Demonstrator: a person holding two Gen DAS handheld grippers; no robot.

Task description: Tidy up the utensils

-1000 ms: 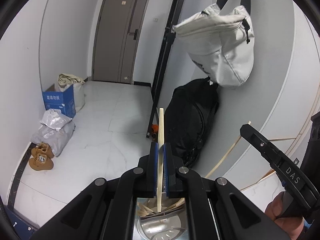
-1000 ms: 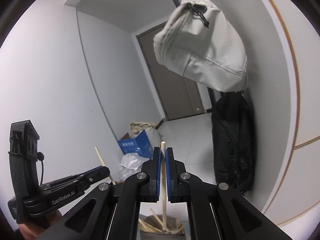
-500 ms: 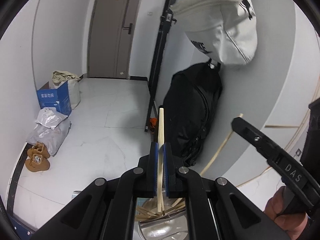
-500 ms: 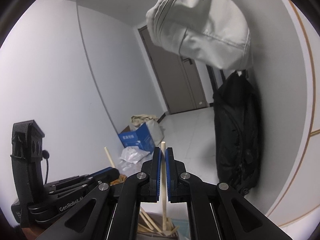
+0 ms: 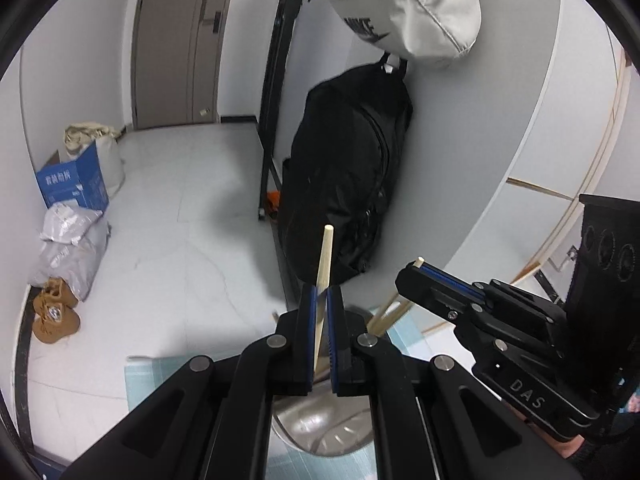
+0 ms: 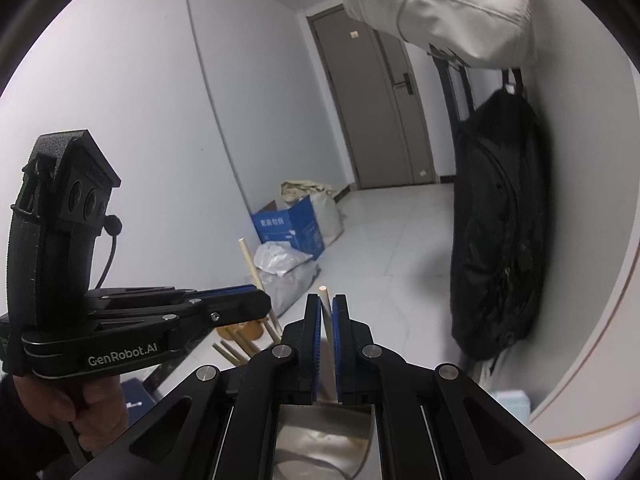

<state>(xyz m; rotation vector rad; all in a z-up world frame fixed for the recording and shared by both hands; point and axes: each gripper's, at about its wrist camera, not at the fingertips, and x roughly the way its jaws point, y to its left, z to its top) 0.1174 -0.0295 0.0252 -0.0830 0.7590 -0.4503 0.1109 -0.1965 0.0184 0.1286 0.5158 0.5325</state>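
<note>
My left gripper [image 5: 320,300] is shut on a pale wooden chopstick [image 5: 325,256] that stands nearly upright between its blue pads. Straight below it lies a steel container [image 5: 320,420] on a teal mat [image 5: 404,336]. To its right, the right gripper [image 5: 416,276] pinches a second chopstick [image 5: 384,314]. In the right wrist view, the right gripper [image 6: 327,308] is shut on that chopstick [image 6: 325,296] above the steel container [image 6: 320,428]. The left gripper [image 6: 260,300] is at the left with its chopstick [image 6: 249,260], and several more chopsticks [image 6: 232,354] stick out below it.
A black backpack [image 5: 344,184] leans on the curved wall beside a black stand [image 5: 272,120], under a hung white bag [image 5: 420,12]. On the floor are a blue box [image 5: 72,184], grey bags [image 5: 72,248] and brown shoes [image 5: 54,312]. A door [image 5: 176,40] is behind.
Both grippers have sunk with their chopsticks and tipped downward. The steel container looms larger under them, and the two grippers stand closer together.
</note>
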